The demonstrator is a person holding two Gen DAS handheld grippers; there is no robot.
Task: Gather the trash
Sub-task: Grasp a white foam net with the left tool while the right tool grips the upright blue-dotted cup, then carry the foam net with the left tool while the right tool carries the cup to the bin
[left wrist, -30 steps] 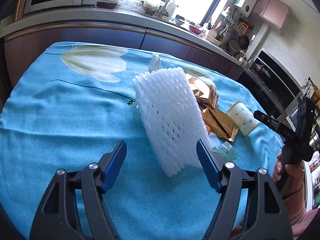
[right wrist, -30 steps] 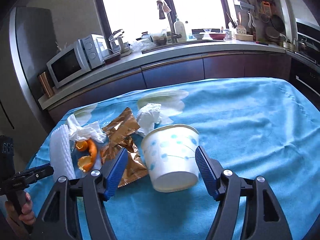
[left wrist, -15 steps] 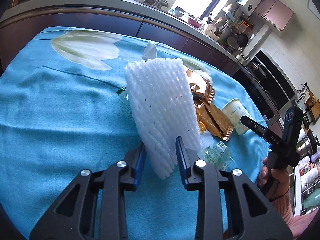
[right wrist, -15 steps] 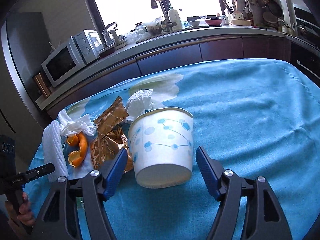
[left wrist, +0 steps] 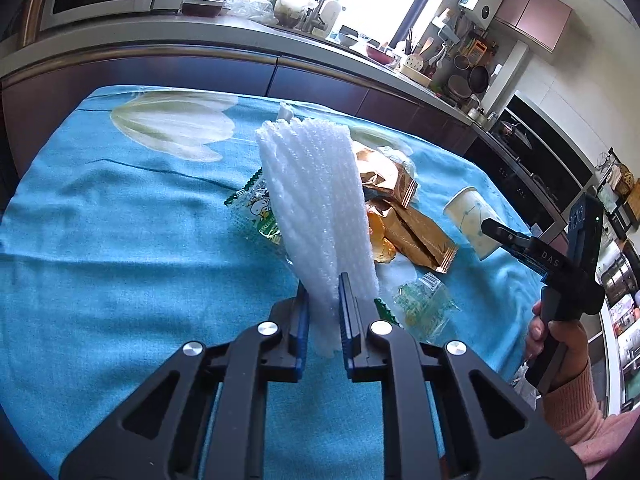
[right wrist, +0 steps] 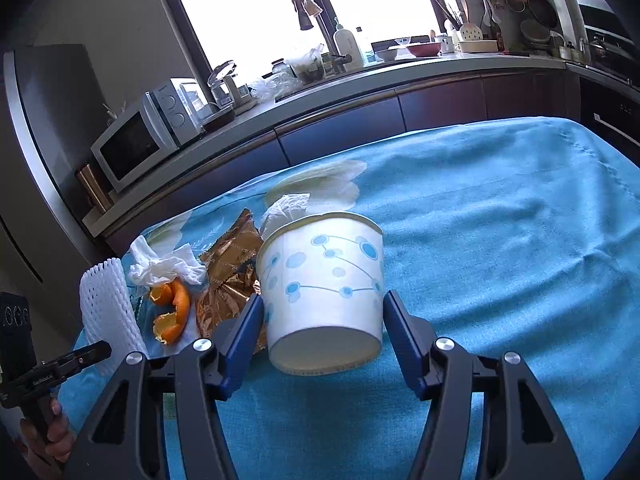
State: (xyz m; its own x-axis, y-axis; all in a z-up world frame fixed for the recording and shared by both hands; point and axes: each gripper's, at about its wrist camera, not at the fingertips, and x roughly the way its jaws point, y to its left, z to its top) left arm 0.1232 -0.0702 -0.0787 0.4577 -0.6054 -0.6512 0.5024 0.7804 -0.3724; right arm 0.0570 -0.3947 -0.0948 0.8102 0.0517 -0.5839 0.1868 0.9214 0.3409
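Note:
My left gripper (left wrist: 322, 304) is shut on the near end of a white foam fruit net (left wrist: 316, 196), which stands up from the blue cloth; the net also shows in the right wrist view (right wrist: 106, 312). My right gripper (right wrist: 322, 316) is open, its fingers on either side of a paper cup (right wrist: 324, 288) lying on its side, base toward me; the fingers are close to its sides, contact unclear. The cup shows in the left wrist view (left wrist: 472, 220) too. Gold wrappers (left wrist: 412, 236), orange peel (right wrist: 172, 312), white tissues (right wrist: 164, 264) and green clear wrappers (left wrist: 420, 304) lie between.
The table has a blue cloth (left wrist: 120, 260) with a white flower print. Behind it runs a dark kitchen counter (right wrist: 360, 92) with a microwave (right wrist: 140, 140) and a sink tap. The right half of the cloth (right wrist: 520, 240) is bare.
My left gripper closed on the foam net and lifted its near end, uncovering a green wrapper. My right gripper moved in around the cup and narrowed.

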